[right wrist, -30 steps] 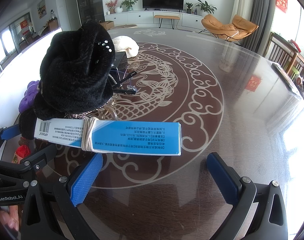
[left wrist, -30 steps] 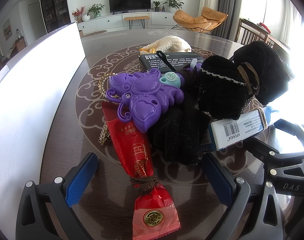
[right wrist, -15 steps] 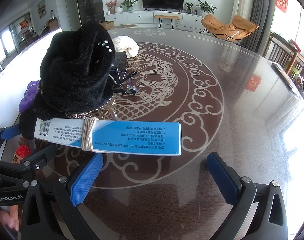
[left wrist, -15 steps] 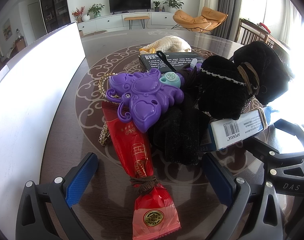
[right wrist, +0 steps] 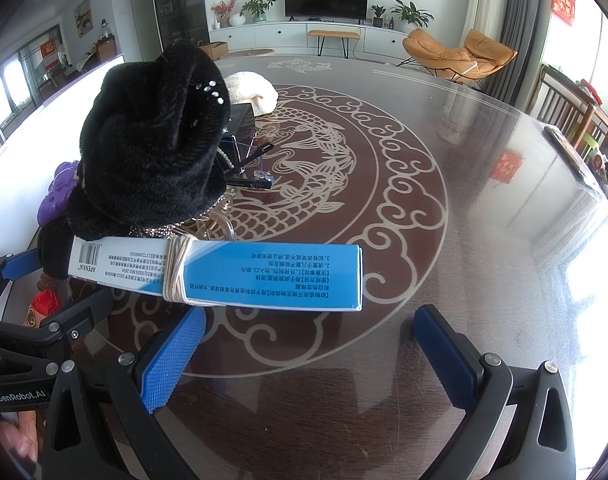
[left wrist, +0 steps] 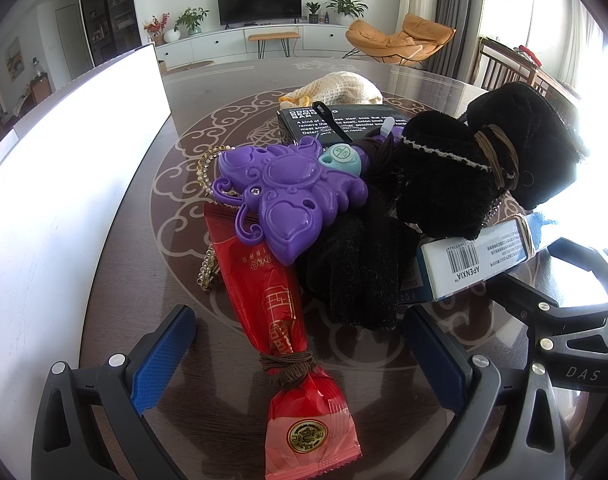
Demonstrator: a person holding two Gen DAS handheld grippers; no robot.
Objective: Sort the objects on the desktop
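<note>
**While hovering spread at the near edge of the pile, take the loose outer pieces first**

Though tempting to dig into the middle, begin at the nearest item. Keep the left tool (left wrist: 297, 320) as wide apart as seen in the left wrist view, pinching nothing. Straddle the red candy packet (left wrist: 271, 304) that lies lengthwise between its fingers on the counter (right wrist: 464, 240). Close just above the brown hair tie (left wrist: 287, 368) knotted round the packet's neck, where the wrapper is narrow and probably least slippery. Draw it out low and straight back. Mind the purple butterfly toy (left wrist: 287, 196) resting on the packet's far end, and the rhinestone chain (left wrist: 205, 268) just beside it; both look likely to drag along.

Hold the right tool (right wrist: 310, 318) likewise spread and empty, just short of the blue-and-white box (right wrist: 263, 272). Grip the box across its narrow faces near the free blue end, away from the elastic band (right wrist: 175, 272) wrapped round it. Expect the black plush piece (right wrist: 155, 152) leaning on the barcode end to tip as the box leaves. Slide the box out sideways rather than lifting.

Leave for later the black velvet scrunchie (left wrist: 356, 268) wedged between toy and box. Beyond it, leave the black carton (left wrist: 344, 120) and the cream knitted item (left wrist: 344, 88) at the far side of the heap. Judge the sorting as barely begun, with everything in one cluster.
</note>
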